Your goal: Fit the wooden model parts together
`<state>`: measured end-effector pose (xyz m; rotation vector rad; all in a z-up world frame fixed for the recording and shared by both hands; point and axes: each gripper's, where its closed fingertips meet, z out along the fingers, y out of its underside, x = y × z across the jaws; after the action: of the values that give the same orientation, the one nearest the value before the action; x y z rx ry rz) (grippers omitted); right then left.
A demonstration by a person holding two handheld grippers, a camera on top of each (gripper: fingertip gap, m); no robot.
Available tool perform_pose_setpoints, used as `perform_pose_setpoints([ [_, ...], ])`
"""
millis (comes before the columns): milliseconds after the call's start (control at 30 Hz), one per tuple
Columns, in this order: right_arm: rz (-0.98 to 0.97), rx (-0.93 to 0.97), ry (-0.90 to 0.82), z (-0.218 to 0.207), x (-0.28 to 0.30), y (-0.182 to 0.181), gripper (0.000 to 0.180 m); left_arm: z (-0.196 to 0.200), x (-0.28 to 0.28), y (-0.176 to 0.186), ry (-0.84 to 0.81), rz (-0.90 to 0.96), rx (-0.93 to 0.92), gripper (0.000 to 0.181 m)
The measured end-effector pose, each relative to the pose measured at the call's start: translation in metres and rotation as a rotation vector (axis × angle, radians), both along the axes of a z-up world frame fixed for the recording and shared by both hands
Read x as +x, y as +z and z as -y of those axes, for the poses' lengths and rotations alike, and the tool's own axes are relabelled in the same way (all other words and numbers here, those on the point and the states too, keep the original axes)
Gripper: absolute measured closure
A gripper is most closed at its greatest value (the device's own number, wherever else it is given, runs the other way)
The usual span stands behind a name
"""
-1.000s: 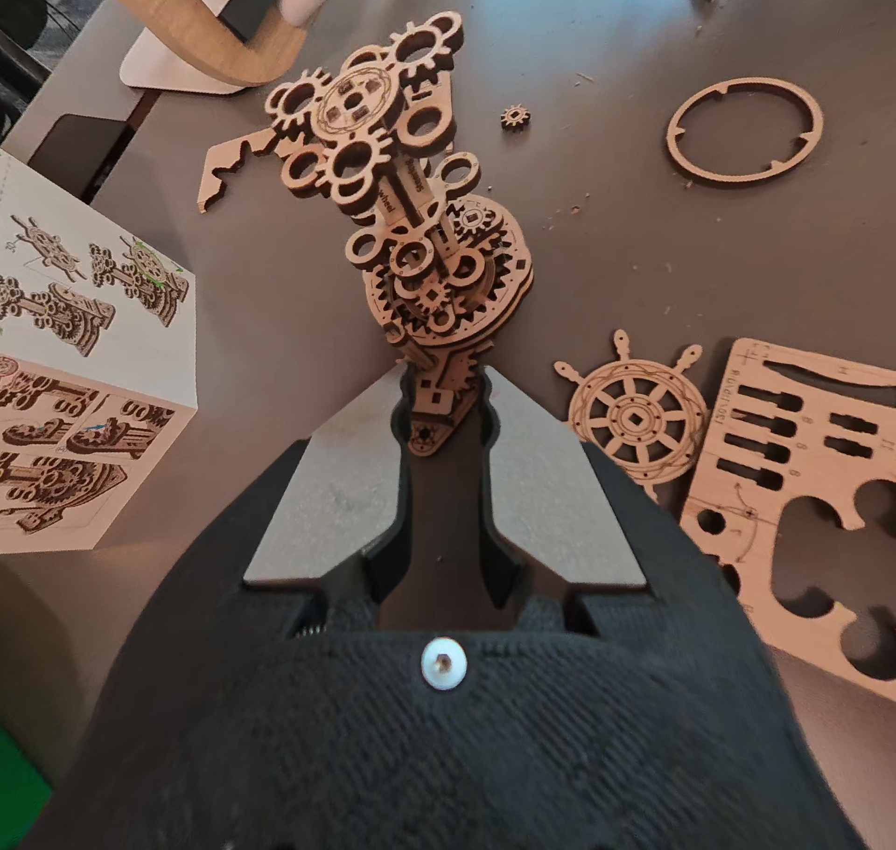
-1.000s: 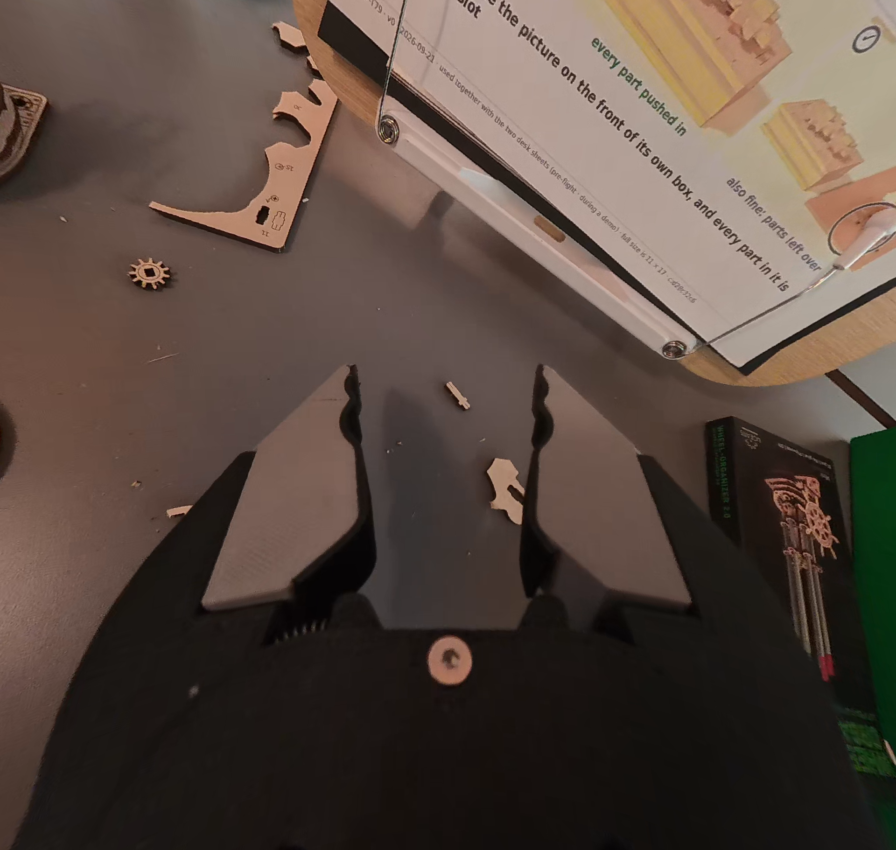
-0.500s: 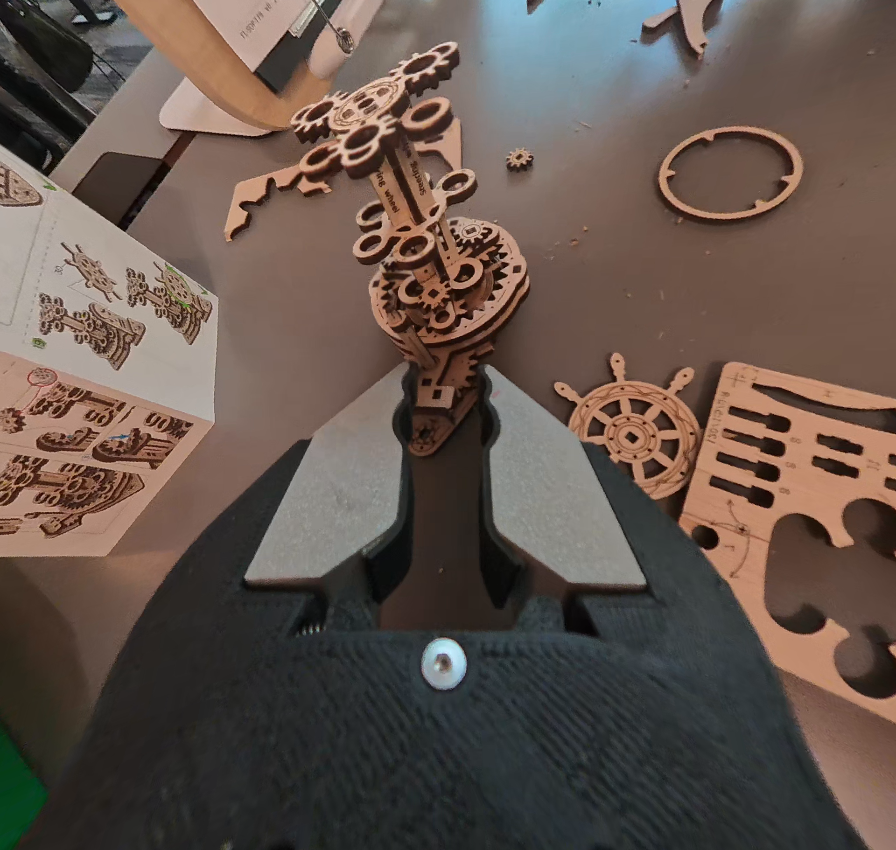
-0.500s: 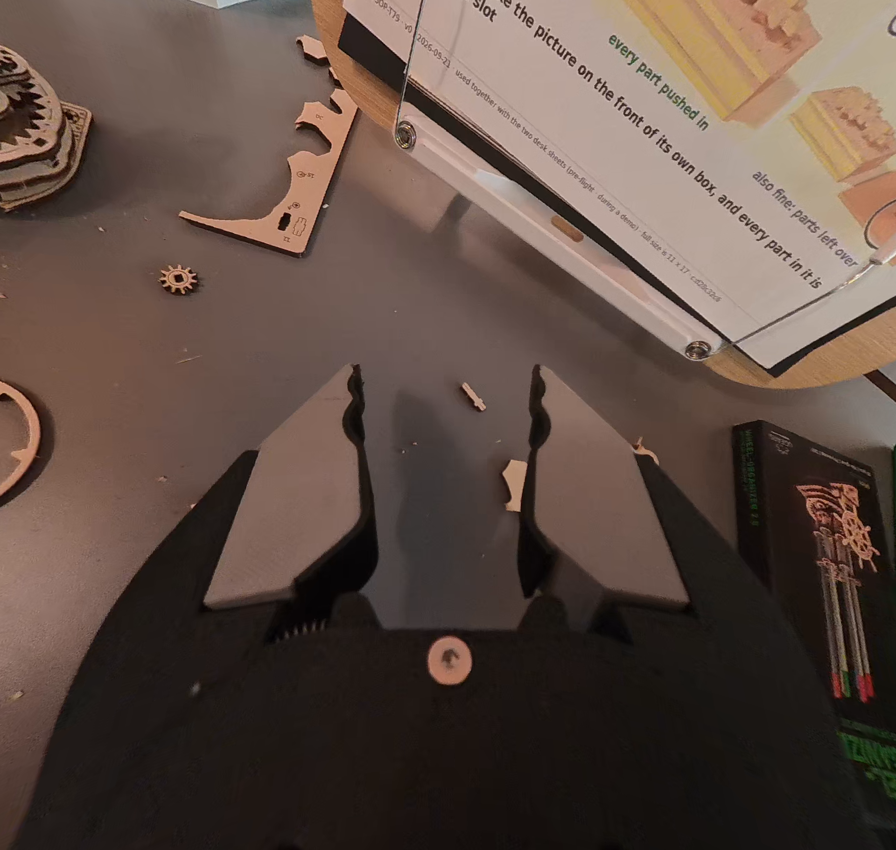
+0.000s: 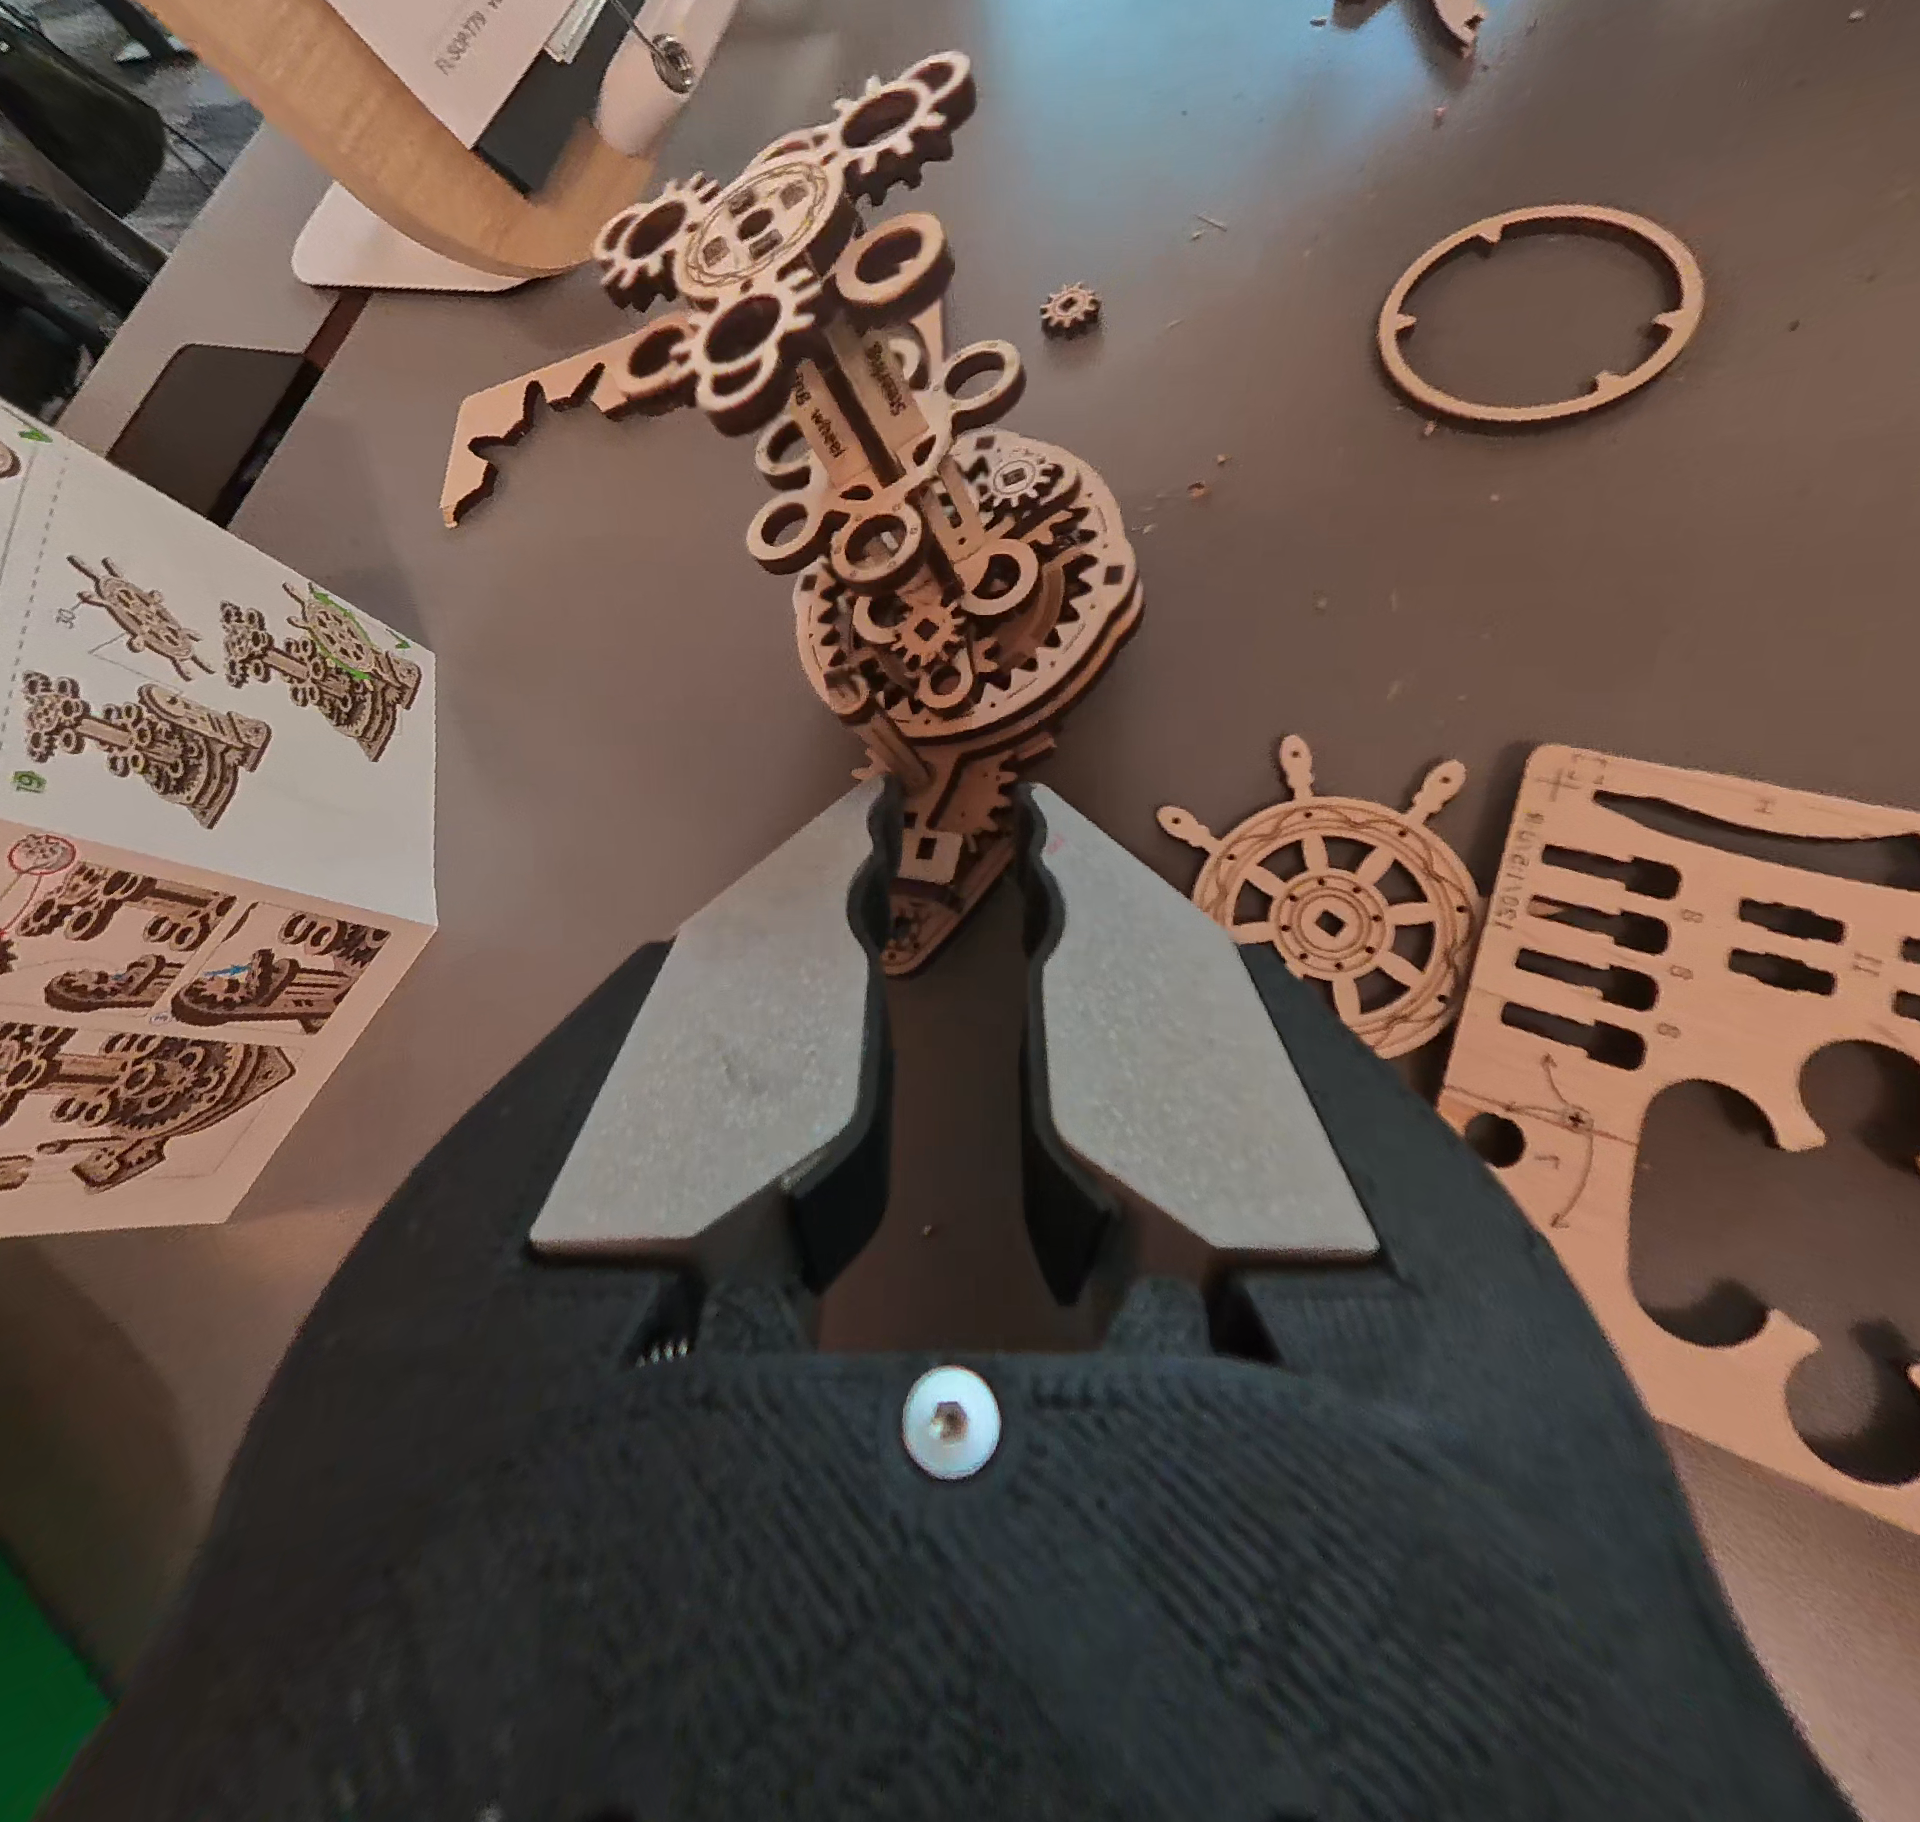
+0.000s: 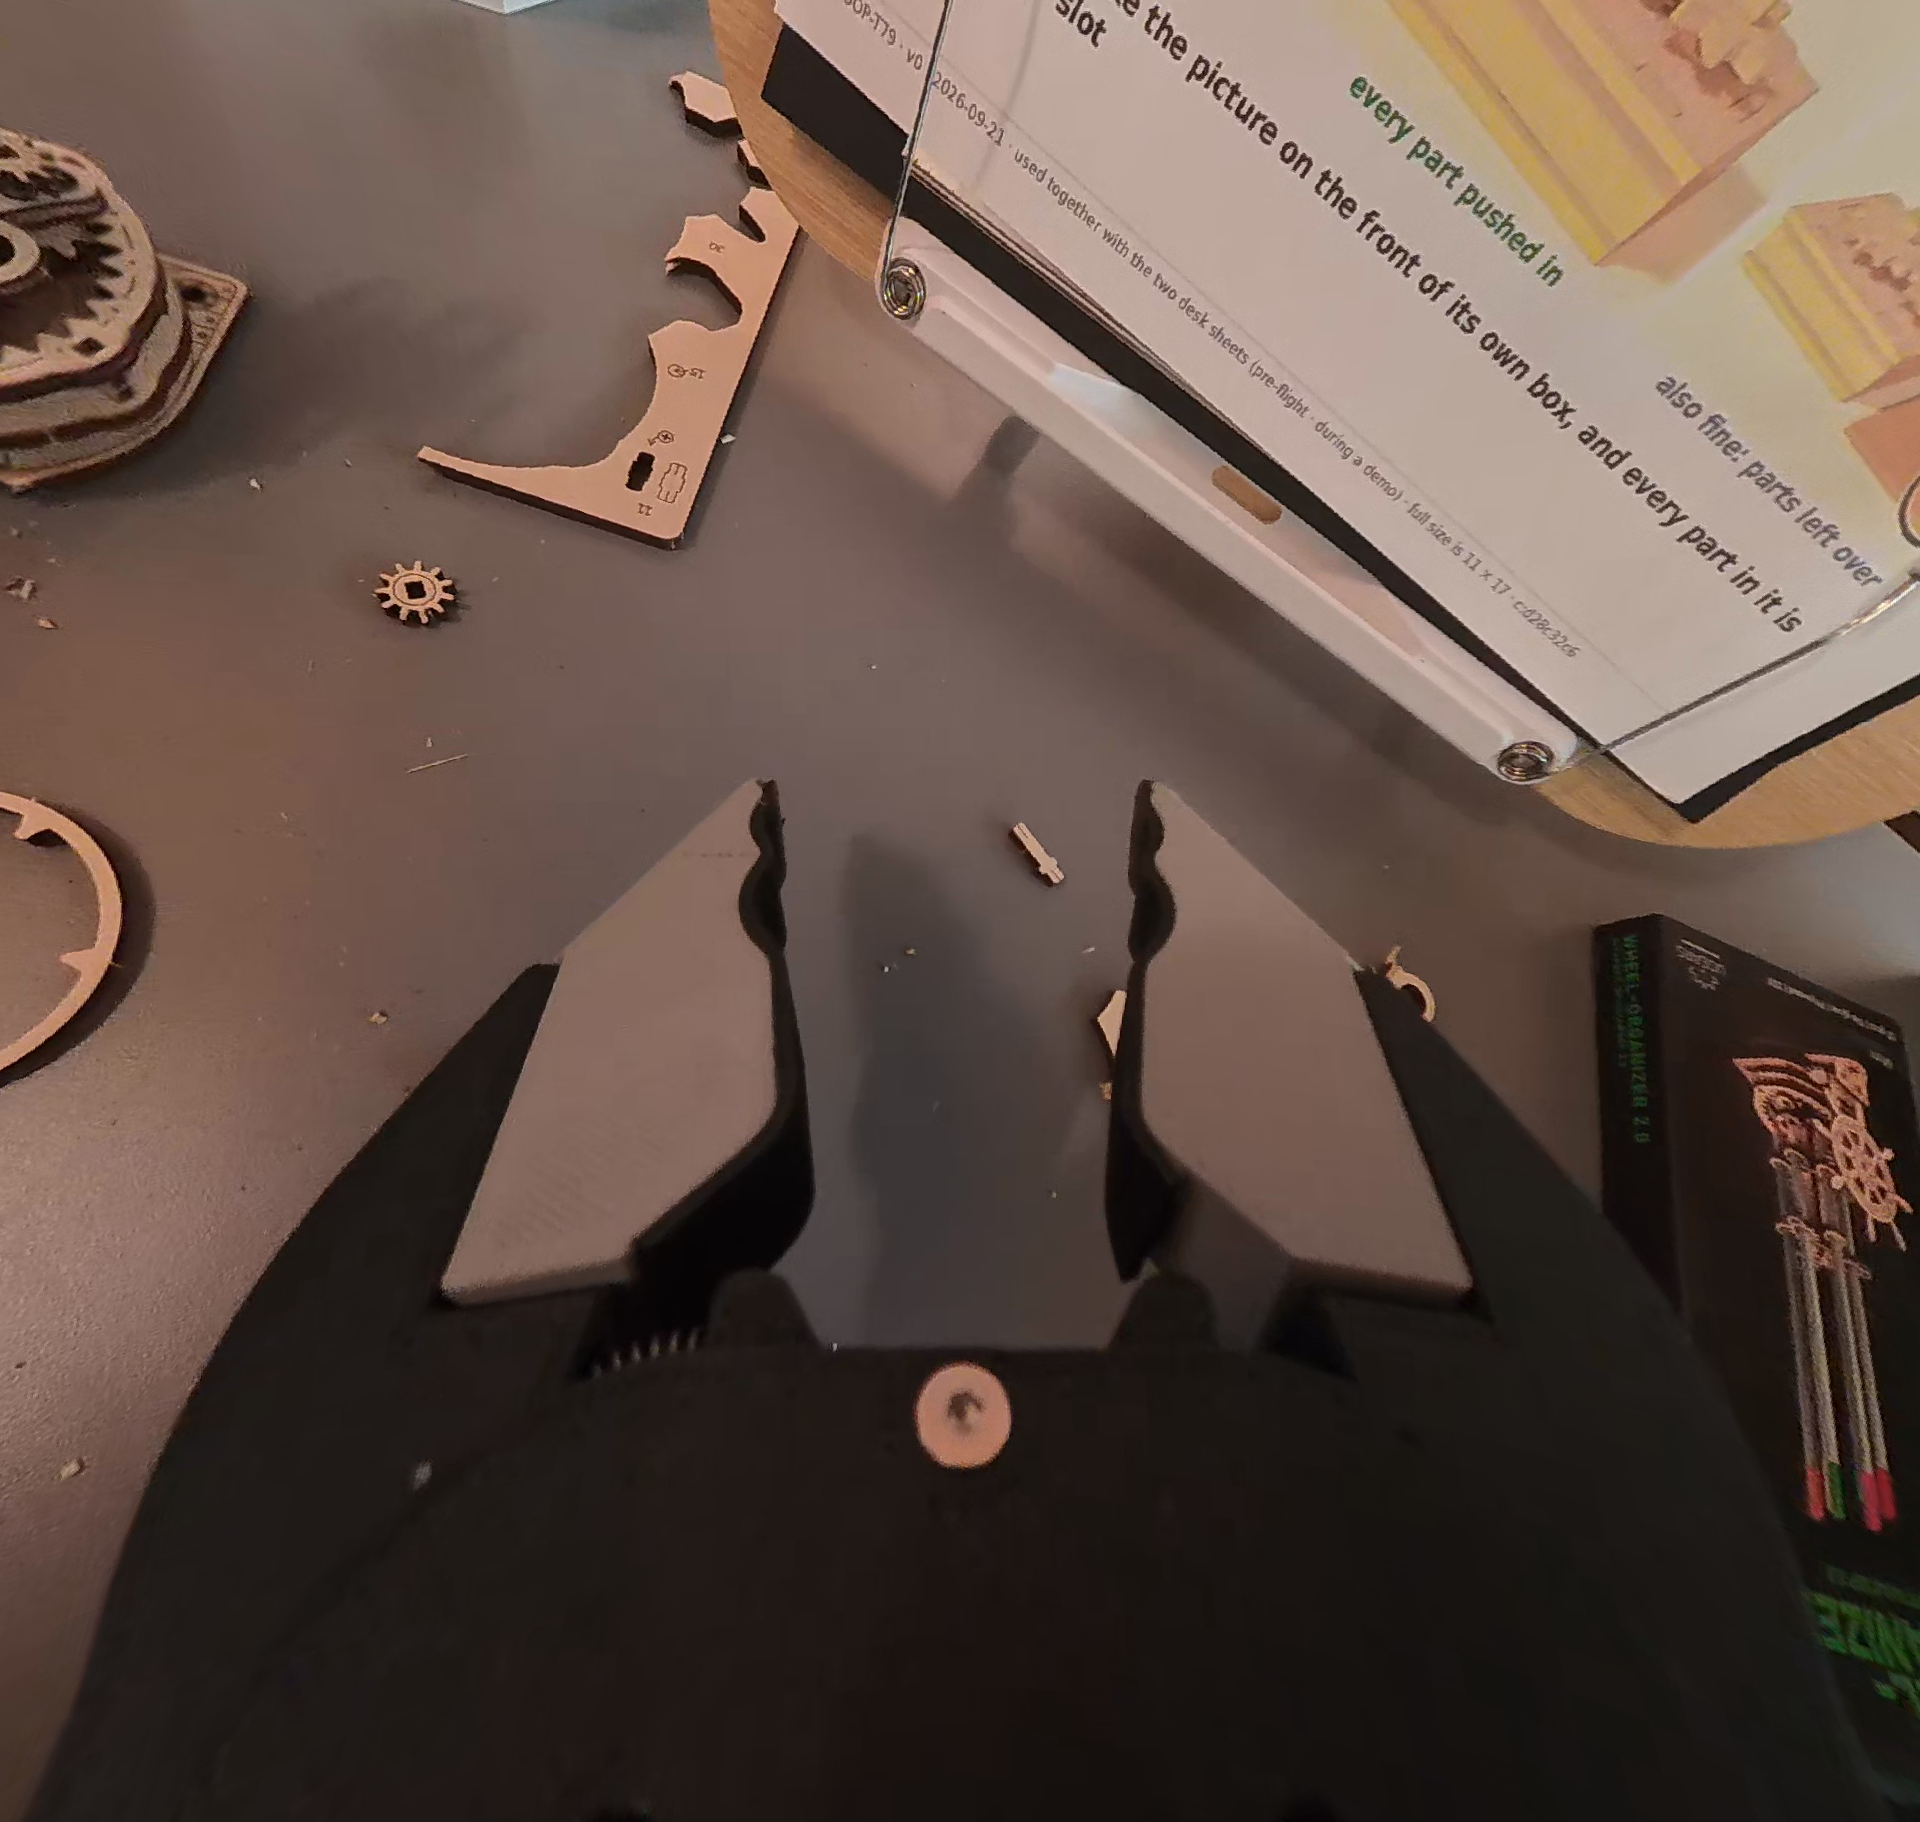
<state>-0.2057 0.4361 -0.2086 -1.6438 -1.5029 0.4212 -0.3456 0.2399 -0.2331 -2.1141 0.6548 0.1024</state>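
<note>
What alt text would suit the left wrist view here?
The left gripper is shut on the base tab of a wooden gear model standing on a grey table. A ship's wheel, a ring and a small gear lie loose to its right.

Right tongs (image 6: 956, 837) held apart over grey worktop (image 6: 727, 692), empty; small wooden peg (image 6: 1037, 854) seen between tips, small gear (image 6: 416, 592) well left.

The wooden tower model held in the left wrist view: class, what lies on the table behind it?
Behind the wooden tower model lies a jagged offcut strip, its middle covered by the model. A small gear lies beside it, and a wooden stand farther back.
</note>
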Motion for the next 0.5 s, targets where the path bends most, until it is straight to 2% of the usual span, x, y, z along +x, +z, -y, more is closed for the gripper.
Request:
perform_pose_setpoints([
  [500, 0.002, -0.003, 0.013, 0.0031, -0.0012, -0.0007, 0.116, 0.0005, 0.003, -0.0027, -0.017, -0.03, -0.004, 0.161],
])
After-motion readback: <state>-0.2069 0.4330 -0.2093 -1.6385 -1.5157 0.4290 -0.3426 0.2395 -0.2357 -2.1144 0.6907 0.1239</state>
